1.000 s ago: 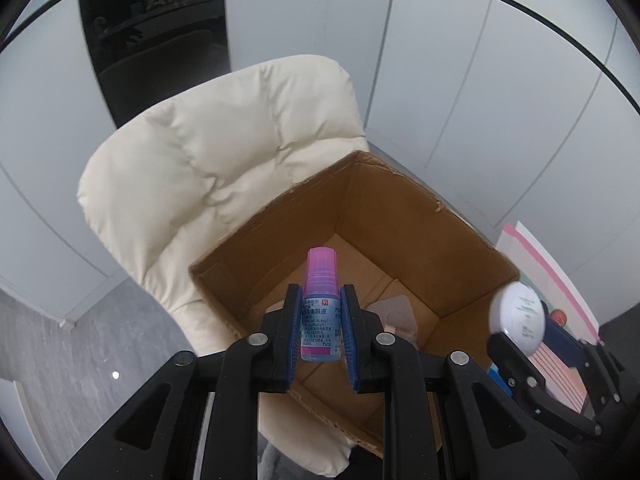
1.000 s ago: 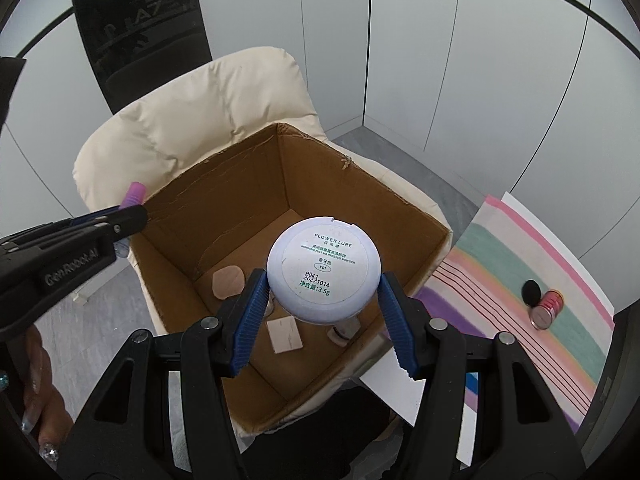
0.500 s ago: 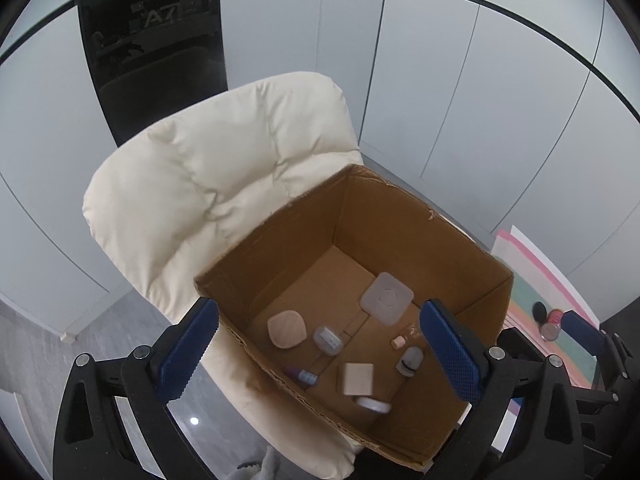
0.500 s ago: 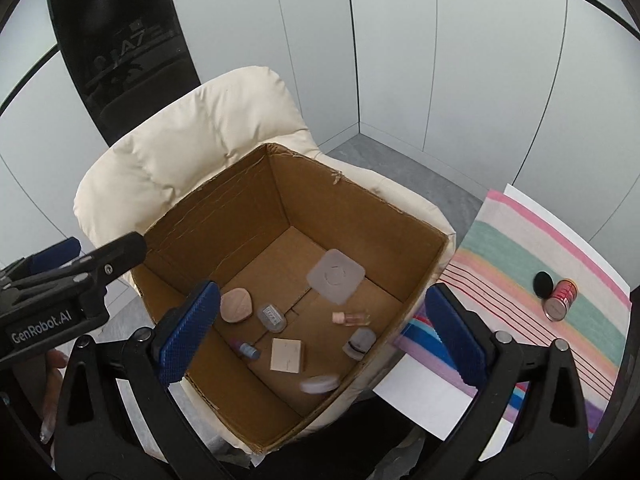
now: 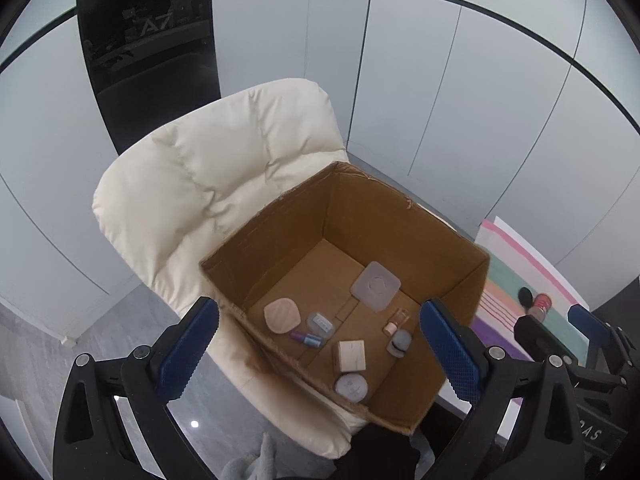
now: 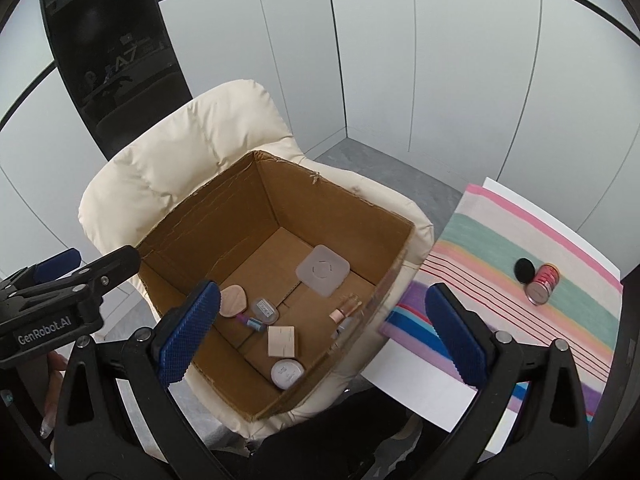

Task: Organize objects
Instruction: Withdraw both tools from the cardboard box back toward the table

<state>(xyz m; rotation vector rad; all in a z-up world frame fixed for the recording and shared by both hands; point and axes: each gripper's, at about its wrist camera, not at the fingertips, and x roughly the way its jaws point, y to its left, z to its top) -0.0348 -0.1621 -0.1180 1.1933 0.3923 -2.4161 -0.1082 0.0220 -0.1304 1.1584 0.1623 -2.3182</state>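
Note:
An open cardboard box [image 5: 404, 204] [image 6: 340, 194] sits on a cream padded chair [image 5: 208, 184] [image 6: 176, 160]. On its floor lie several small items, among them a pink-capped blue bottle [image 5: 306, 338] [image 6: 250, 322] and a round white compact [image 5: 351, 386] [image 6: 287, 374]. My left gripper [image 5: 320, 352] is wide open and empty above the box's near side. My right gripper [image 6: 320, 336] is wide open and empty above the box's near right corner. A red can [image 6: 542, 283] [image 5: 540, 304] and a black oval object [image 6: 524, 270] lie on the striped cloth.
A striped cloth [image 6: 512, 320] [image 5: 516, 276] on a white table lies to the right of the chair. Other small items in the box include a translucent square lid [image 5: 375, 286] and a beige block [image 5: 351, 355]. Grey wall panels stand behind.
Both grippers opened wide. The bottle left the left gripper and the round compact left the right gripper; both now lie in the box. Both grippers rose and pulled back.

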